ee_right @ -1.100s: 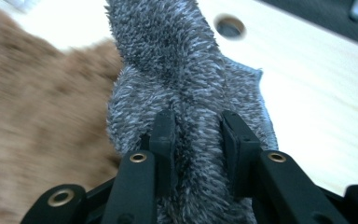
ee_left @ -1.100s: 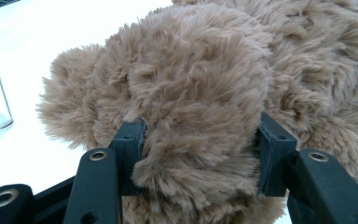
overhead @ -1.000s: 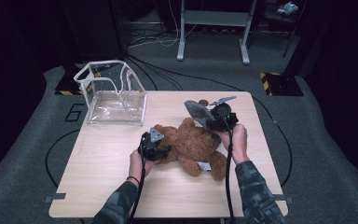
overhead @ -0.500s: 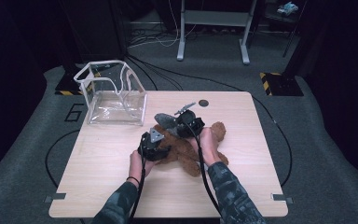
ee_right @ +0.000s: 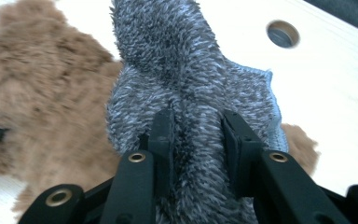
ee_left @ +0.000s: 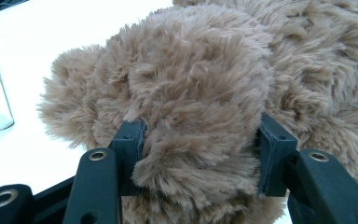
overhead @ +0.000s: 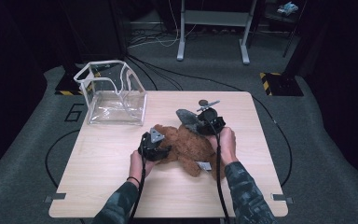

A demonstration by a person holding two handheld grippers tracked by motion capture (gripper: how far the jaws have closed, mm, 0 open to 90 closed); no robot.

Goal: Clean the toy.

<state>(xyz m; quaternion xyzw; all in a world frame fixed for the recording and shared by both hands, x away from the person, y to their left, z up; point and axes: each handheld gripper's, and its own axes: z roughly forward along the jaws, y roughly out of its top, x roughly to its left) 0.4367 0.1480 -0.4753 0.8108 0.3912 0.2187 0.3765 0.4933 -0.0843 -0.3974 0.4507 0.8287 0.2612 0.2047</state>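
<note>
**Right gripper carries grey cloth back over the teddy bear**

Since half a second ago, the right gripper (overhead: 196,122) has shifted from above the bear's middle toward the far right side of the surface (overhead: 98,186), taking its grey cloth (ee_right: 186,70) along. Its jaws are clamped on a fold of that fleecy cloth, which stands up between them in the right gripper view; a blue stitched edge shows at one side. The brown teddy bear (overhead: 186,147) lies at the centre of the surface, just under the cloth. The left gripper (ee_left: 200,154) is clenched on a plump furry part of the bear, pads pressed into the fur on both sides, and has kept its place. A clear plastic bag with white trim (overhead: 114,95) stands upright at the far left corner, well apart from the bear. A round hole (ee_right: 283,33) in the surface lies beyond the cloth.
</note>
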